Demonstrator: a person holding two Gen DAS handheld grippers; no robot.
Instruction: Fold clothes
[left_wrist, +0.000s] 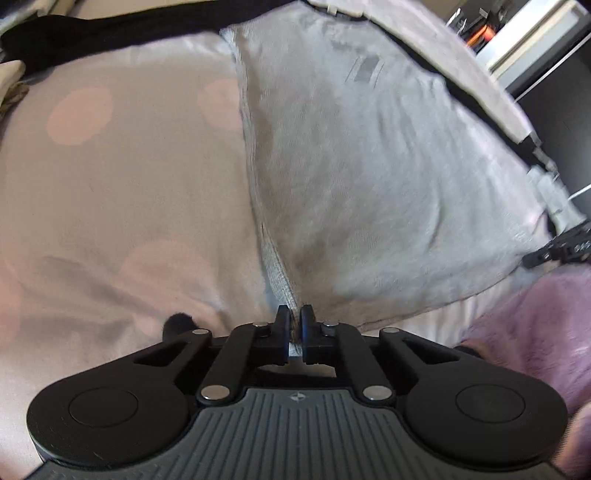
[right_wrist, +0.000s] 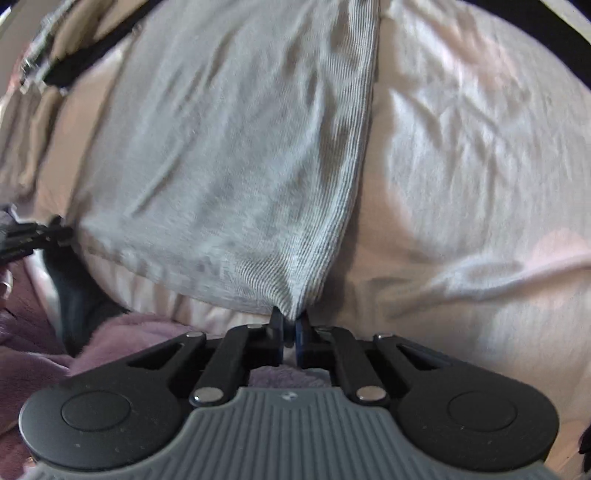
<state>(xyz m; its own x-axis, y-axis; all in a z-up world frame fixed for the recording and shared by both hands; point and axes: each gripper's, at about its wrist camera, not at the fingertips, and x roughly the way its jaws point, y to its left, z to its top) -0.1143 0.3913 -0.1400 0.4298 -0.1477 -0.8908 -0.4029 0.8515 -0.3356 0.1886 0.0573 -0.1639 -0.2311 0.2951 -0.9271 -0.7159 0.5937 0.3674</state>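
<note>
Bed sheet (left_wrist: 110, 206), pale with faint pink dots, fills both wrist views; wrinkled at 2 o'clock in the right wrist view. Dark shelving (left_wrist: 546, 48) sits at 1 o'clock in the left wrist view, past the bed edge.

Grey garment (left_wrist: 369, 177) lies spread on the sheet, ribbed hem along its edge, small dark patch (left_wrist: 364, 70) near 12 o'clock. Both near corners are lifted off the sheet, cloth pulled taut between them.

Fuzzy purple fabric (left_wrist: 535, 325) at 4 o'clock in the left wrist view, 8 o'clock in the right.

Left gripper (left_wrist: 294, 325): jaws together, clamped on the garment's ribbed hem corner. Right gripper (right_wrist: 290, 326): jaws together, pinching the opposite hem corner. Each gripper shows in the other's view, blurred, at the garment's far corner.
</note>
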